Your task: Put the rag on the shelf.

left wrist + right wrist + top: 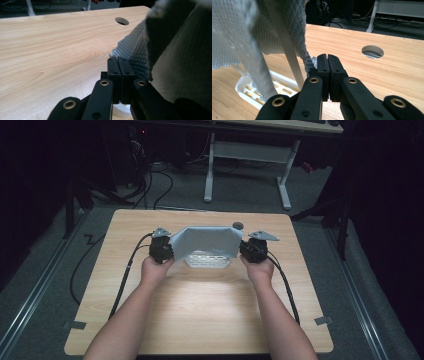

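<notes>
A grey textured cloth (205, 240) hangs spread between my two grippers above the middle of the wooden table (200, 310). My left gripper (171, 248) is shut on the cloth's left corner; in the left gripper view the jaws (117, 59) are pressed together with the cloth (132, 50) pinched at their tips. My right gripper (242, 249) is shut on the right corner, and its jaws (327, 57) meet on the cloth's edge (308, 60). Beneath the cloth a white slotted basket (207, 260) rests on the table, partly covered; its rim (244, 87) and an upright white bar (287, 47) show under the fabric.
A round cable hole (238, 225) lies in the table just behind the cloth, toward the far edge. Black cables (125, 275) trail from both grippers along the tabletop. A white desk frame (250, 160) stands on the floor beyond the table.
</notes>
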A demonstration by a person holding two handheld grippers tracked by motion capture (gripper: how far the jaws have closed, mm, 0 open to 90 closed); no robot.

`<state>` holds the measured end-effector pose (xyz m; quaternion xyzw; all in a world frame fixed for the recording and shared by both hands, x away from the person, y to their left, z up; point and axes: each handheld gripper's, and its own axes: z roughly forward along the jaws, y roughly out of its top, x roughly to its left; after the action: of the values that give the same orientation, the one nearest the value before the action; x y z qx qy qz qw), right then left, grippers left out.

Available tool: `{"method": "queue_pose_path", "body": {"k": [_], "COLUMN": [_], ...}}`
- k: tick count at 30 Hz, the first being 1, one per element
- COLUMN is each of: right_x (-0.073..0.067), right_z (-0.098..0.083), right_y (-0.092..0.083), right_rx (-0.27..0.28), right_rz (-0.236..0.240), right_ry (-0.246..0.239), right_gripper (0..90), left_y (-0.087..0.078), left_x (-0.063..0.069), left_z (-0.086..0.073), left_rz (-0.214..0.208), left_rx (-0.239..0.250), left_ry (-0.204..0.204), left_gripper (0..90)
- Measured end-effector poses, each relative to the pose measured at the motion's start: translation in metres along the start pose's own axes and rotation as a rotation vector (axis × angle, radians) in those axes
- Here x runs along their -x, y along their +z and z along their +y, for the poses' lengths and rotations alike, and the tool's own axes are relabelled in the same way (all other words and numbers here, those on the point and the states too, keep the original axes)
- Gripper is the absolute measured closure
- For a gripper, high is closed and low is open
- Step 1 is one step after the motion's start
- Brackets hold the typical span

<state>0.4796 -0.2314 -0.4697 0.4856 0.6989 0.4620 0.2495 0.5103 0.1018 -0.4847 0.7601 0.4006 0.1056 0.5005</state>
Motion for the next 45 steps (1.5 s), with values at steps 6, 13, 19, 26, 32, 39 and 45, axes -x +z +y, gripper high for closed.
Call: {"method": "queue_pose_path", "body": {"k": [6, 13, 19, 26, 32, 39, 45], "right_x": [0.001, 0.007, 0.012, 0.015, 0.016, 0.017, 0.016], "right_z": [-0.003, 0.003, 0.011, 0.017, 0.018, 0.018, 0.011], "right_y": [-0.002, -0.011, -0.022, -0.029, -0.033, -0.035, -0.046], "right_rx": [0.005, 0.009, 0.031, 0.041, 0.047, 0.039, 0.028], "right_rz": [-0.001, -0.004, -0.025, -0.027, -0.040, -0.061, -0.047], "right_ry": [0.014, 0.014, 0.000, -0.021, -0.026, -0.030, -0.037], "right_gripper": [86.7, 75.2, 68.6, 63.7, 63.1, 61.2, 54.1], "left_y": [-0.002, -0.017, -0.034, -0.055, -0.071, -0.077, -0.083], "left_x": [-0.002, -0.009, -0.013, -0.020, -0.028, -0.031, -0.027], "left_z": [0.000, 0.003, 0.008, 0.011, 0.010, 0.005, -0.005], "left_rz": [0.030, 0.066, 0.113, 0.161, 0.204, 0.214, 0.199], "left_rx": [0.012, 0.066, 0.081, 0.117, 0.130, 0.135, 0.133], "left_ry": [-0.024, -0.042, -0.013, -0.005, -0.011, -0.018, -0.010], "left_gripper": [72.4, 63.8, 58.5, 52.5, 51.2, 49.5, 48.7]}}
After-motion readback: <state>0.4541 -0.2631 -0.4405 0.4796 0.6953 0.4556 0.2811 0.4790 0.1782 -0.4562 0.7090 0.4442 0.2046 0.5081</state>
